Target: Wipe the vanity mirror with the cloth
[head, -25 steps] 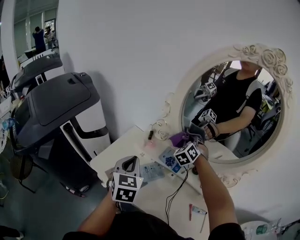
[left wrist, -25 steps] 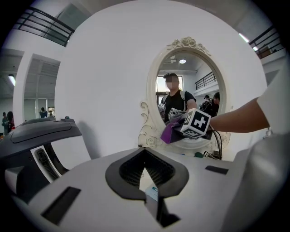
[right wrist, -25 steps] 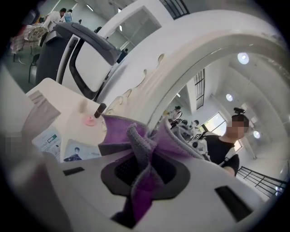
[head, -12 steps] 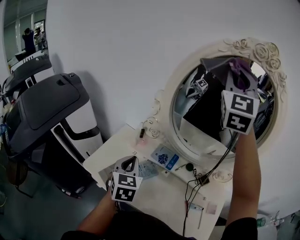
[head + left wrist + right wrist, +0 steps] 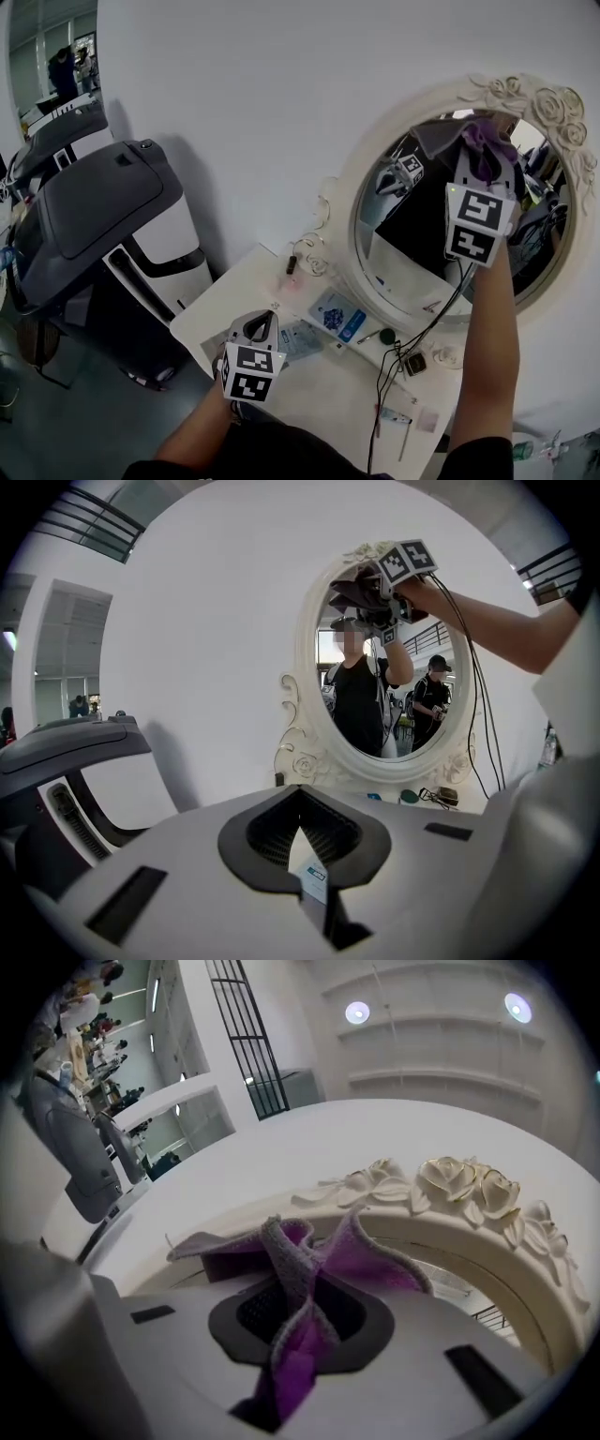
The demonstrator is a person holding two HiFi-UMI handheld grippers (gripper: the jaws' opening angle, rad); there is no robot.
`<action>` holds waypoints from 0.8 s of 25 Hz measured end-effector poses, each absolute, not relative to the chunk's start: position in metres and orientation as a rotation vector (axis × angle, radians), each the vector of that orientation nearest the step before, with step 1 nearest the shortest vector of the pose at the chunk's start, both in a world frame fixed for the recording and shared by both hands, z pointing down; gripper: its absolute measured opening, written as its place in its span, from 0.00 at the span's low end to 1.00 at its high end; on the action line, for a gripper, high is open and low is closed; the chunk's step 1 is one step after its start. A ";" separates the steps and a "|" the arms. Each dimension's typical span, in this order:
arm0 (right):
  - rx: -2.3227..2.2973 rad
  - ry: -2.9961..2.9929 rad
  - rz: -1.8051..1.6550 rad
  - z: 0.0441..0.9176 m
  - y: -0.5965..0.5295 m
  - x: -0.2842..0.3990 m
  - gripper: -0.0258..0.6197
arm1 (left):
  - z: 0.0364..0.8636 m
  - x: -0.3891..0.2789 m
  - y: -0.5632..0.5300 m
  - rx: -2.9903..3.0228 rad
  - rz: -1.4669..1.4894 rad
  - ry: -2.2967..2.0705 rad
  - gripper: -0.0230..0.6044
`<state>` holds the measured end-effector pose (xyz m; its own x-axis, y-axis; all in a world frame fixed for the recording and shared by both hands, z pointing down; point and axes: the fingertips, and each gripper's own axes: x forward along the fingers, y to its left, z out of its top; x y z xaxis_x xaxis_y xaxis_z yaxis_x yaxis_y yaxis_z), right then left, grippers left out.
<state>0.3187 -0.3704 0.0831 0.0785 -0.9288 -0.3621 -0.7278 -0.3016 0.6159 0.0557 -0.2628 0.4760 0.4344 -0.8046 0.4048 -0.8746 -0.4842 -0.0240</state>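
Right gripper at the mirror top, fingers pinching the purple cloth, left gripper below the mirror, fingers pressed together.

Top of vanity mirror behind cloth

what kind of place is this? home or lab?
Likely a lab or workshop with a mock dressing corner, not a home: an ornate vanity mirror on a white table stands beside large grey machines, and people stand in an open hall at far left.
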 end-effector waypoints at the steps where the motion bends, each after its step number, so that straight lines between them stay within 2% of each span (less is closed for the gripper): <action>1: 2.076 -1.658 -1.052 0.088 -0.372 0.316 0.12 | 0.478 0.055 -0.265 2.488 0.549 -1.481 0.03; 10: 1.991 -1.741 -0.959 0.157 -0.382 0.302 0.12 | 0.482 0.064 -0.274 2.500 0.562 -1.457 0.03; 16: 1.721 -1.648 -0.952 0.276 -0.395 0.284 0.12 | 0.485 0.063 -0.275 2.494 0.570 -1.455 0.03; 20: 1.626 -1.730 -0.816 0.364 -0.402 0.276 0.12 | 0.485 0.064 -0.274 2.495 0.586 -1.461 0.03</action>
